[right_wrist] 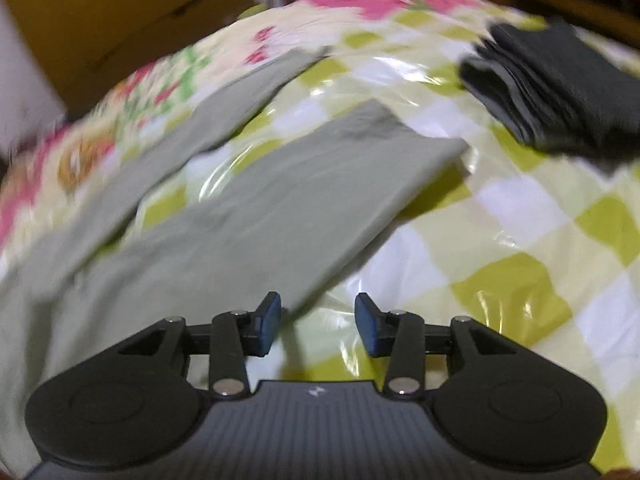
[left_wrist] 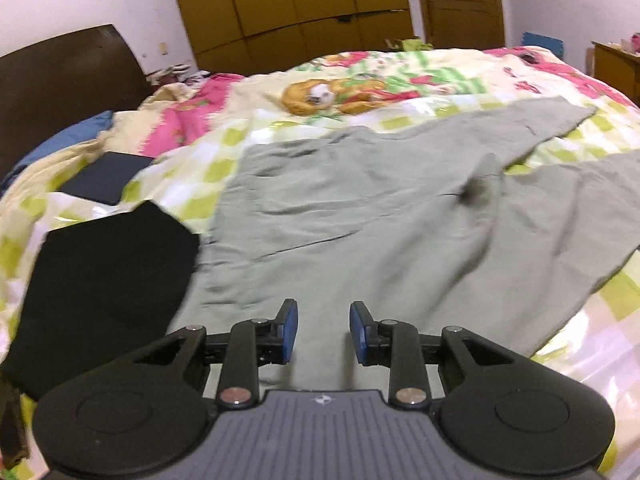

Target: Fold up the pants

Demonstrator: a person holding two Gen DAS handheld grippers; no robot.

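Grey-green pants (left_wrist: 360, 208) lie spread flat on the bed, waist toward the left and both legs splayed to the right. My left gripper (left_wrist: 323, 330) is open and empty, hovering over the near waist part of the pants. In the right wrist view the two pant legs (right_wrist: 256, 208) run away from me in a V. My right gripper (right_wrist: 318, 326) is open and empty, at the near edge of the closer leg, its left fingertip (right_wrist: 269, 316) over the cloth.
A checked and floral bedspread (left_wrist: 304, 92) covers the bed. A folded black garment (left_wrist: 104, 264) lies left of the pants, a dark flat item (left_wrist: 104, 176) beyond it. A stack of folded dark clothes (right_wrist: 560, 88) sits at far right. A wardrobe (left_wrist: 296, 4) stands behind.
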